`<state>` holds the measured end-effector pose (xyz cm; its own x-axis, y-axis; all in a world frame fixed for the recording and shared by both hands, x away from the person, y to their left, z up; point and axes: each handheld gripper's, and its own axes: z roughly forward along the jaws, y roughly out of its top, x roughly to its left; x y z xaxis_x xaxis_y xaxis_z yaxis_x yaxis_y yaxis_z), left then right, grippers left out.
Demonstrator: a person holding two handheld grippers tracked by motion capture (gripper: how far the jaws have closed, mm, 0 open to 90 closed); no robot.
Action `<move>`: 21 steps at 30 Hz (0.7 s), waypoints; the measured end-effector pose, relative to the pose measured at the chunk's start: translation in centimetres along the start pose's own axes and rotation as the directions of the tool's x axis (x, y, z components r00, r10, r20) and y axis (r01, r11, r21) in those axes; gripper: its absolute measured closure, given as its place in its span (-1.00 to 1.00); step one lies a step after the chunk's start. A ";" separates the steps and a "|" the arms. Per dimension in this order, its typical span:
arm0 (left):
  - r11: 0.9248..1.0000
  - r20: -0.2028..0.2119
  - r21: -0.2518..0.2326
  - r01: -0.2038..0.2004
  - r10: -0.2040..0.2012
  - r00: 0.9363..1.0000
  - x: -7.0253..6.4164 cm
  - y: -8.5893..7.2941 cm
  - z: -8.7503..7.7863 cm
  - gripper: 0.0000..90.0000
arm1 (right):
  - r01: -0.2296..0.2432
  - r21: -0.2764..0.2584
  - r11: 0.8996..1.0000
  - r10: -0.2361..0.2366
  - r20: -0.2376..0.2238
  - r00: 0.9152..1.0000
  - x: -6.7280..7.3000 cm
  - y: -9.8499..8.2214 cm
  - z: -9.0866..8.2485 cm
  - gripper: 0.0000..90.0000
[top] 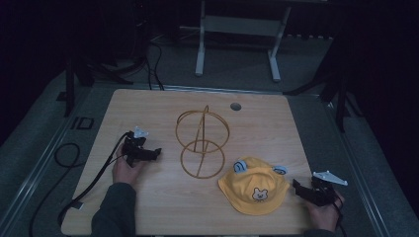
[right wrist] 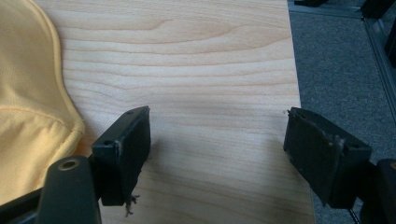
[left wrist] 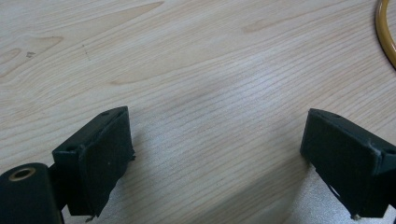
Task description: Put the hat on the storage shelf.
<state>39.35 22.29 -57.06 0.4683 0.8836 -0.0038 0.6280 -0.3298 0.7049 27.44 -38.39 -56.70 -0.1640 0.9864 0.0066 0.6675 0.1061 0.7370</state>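
A yellow child's hat (top: 253,186) with small blue ears and a bear patch lies on the wooden table (top: 148,106), front right. A gold wire stand (top: 202,142) of two rings on a post rises at the middle. My left gripper (top: 157,152) rests open at the table's left, left of the stand's base ring (left wrist: 386,32). Its jaws hold nothing (left wrist: 217,154). My right gripper (top: 295,185) sits open just right of the hat's brim (right wrist: 32,116), jaws wide apart over bare wood (right wrist: 217,149).
A round cable hole (top: 235,106) is at the table's back right. The table's right edge (right wrist: 294,84) lies close to my right gripper, with grey floor beyond. A white frame (top: 237,29) stands behind the table. Black cables (top: 69,158) trail left.
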 end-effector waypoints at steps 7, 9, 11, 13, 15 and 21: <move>1.000 -0.019 -0.009 0.014 -0.014 1.000 0.1 -0.1 -0.1 -0.68 | 0.000 0.000 1.000 0.000 0.001 1.000 0.0 0.0 0.0 -0.49; 1.000 -0.018 -0.010 0.014 -0.014 1.000 0.1 -0.1 -0.1 -0.68 | 0.001 0.000 1.000 -0.001 0.000 1.000 0.0 0.0 0.0 -0.49; 1.000 -0.019 -0.009 0.013 -0.014 1.000 0.1 -0.1 -0.1 -0.68 | 0.008 -0.001 1.000 -0.008 -0.007 1.000 0.0 -0.1 -0.1 -0.49; 1.000 -0.019 -0.009 0.014 -0.014 1.000 0.1 -0.1 -0.1 -0.68 | 0.031 0.007 1.000 -0.030 -0.031 0.999 0.1 -0.1 -0.2 -0.49; 1.000 -0.019 -0.009 0.014 -0.014 1.000 0.1 -0.1 -0.1 -0.68 | 0.051 0.014 0.999 -0.050 -0.051 0.997 0.1 0.0 -0.4 -0.37; 1.000 -0.019 -0.009 0.013 -0.013 1.000 0.1 -0.1 -0.1 -0.68 | 0.110 0.017 0.994 -0.107 -0.112 0.988 0.6 0.5 -2.0 -0.16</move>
<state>39.29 22.49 -57.01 0.4481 0.8940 0.0003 0.6287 -0.3153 0.7108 26.21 -38.03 -55.02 -0.3151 0.9490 0.0031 0.6577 0.2160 0.7216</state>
